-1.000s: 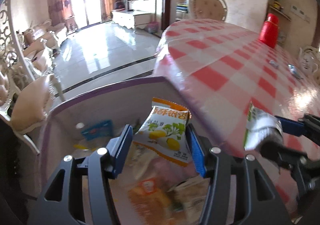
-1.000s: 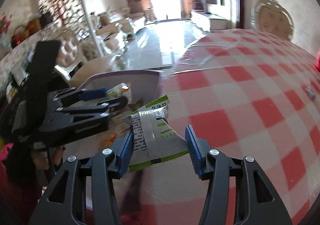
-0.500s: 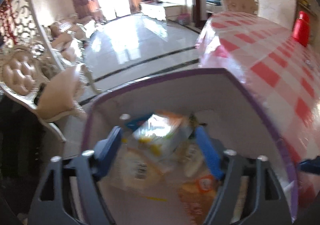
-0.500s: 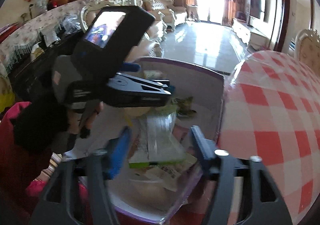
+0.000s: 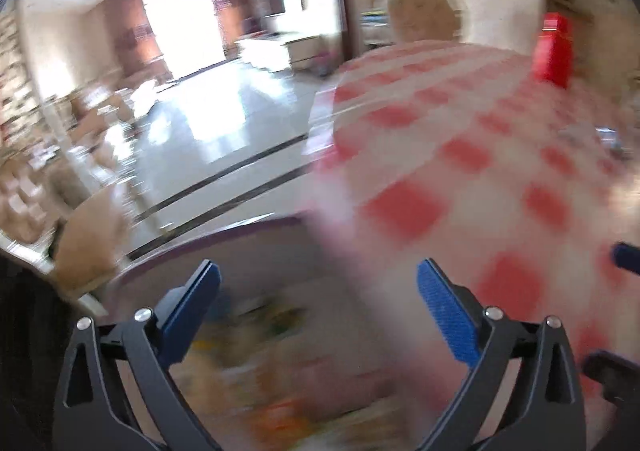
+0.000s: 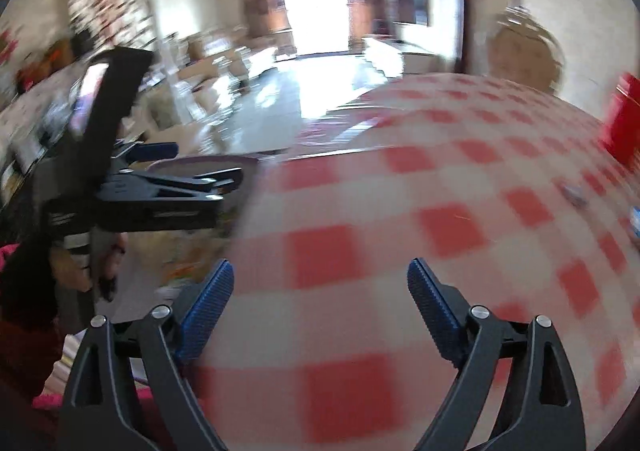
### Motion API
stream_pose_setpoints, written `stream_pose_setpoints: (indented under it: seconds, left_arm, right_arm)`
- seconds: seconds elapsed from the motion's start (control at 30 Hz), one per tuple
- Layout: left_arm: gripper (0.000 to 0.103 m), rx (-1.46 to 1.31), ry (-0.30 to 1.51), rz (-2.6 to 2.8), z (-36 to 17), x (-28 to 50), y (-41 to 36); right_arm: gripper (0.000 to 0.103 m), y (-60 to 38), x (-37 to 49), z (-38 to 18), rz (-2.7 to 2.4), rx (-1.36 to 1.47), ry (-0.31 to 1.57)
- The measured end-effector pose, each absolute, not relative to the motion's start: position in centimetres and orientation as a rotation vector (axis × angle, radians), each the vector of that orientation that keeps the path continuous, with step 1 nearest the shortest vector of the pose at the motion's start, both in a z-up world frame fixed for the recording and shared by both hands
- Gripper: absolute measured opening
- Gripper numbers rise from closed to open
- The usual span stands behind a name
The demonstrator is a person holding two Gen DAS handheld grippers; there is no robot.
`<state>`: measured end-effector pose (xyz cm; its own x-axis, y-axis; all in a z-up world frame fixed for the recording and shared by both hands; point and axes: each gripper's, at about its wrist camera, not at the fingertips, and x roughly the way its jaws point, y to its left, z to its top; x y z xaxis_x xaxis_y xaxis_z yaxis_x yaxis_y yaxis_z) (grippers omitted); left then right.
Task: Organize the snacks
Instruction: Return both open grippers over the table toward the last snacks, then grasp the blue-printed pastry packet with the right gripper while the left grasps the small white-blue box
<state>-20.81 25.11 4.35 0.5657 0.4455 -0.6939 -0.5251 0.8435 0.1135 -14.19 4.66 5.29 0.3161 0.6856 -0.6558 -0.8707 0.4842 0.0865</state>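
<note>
Both views are blurred by motion. My left gripper is open and empty above the purple-rimmed snack bin, whose blurred snack packets lie below the fingers. My right gripper is open and empty over the red-and-white checked tablecloth. In the right wrist view the left gripper shows at the left, over the bin at the table's left edge. The tip of the right gripper shows at the right edge of the left wrist view.
A red container stands at the far right of the table, also in the right wrist view. Small items lie on the cloth to the right. A chair back stands beyond the table. A glossy floor lies past the table's edge.
Both grippers have let go of their snack packets into the bin and opened wide. Both have swung up and right, away from the bin toward the table.
</note>
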Motion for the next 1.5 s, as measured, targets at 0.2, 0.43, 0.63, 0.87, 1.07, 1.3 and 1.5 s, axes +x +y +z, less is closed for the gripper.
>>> stream_pose_setpoints:
  seconds: [0.2,0.43,0.63,0.87,1.07,1.3,1.5]
  left_arm:
    - [0.101,-0.186,0.796,0.255,5.7,-8.7,17.2]
    - [0.101,-0.332,0.781,0.266,2.9,4.7,10.3]
    - [0.101,-0.367,0.754,0.398,1.8,11.1,8.2]
    - [0.101,-0.444,0.675,0.394,1.9,10.6,9.9]
    - [0.101,-0.599,0.693,0.37,0.9,10.7,12.3]
    - [0.101,-0.589,0.702,0.373,0.7,11.0,12.4]
    - [0.101,-0.504,0.734,0.34,0.9,11.6,11.1]
  right_arm:
    - [0.087,-4.8,-5.9,4.8,0.763,-0.198,0.726]
    - [0.087,-16.6,1.2,4.0,0.476,0.015,0.735]
    - [0.087,-21.9,6.5,3.0,0.325,0.119,0.776]
    - [0.087,-20.8,16.5,1.8,0.283,0.213,0.863]
    - [0.087,-16.2,24.5,0.9,0.164,0.267,0.936]
    - [0.063,-13.0,25.6,0.6,0.057,0.051,0.932]
    - [0.051,-16.7,16.2,2.9,0.18,0.009,0.796]
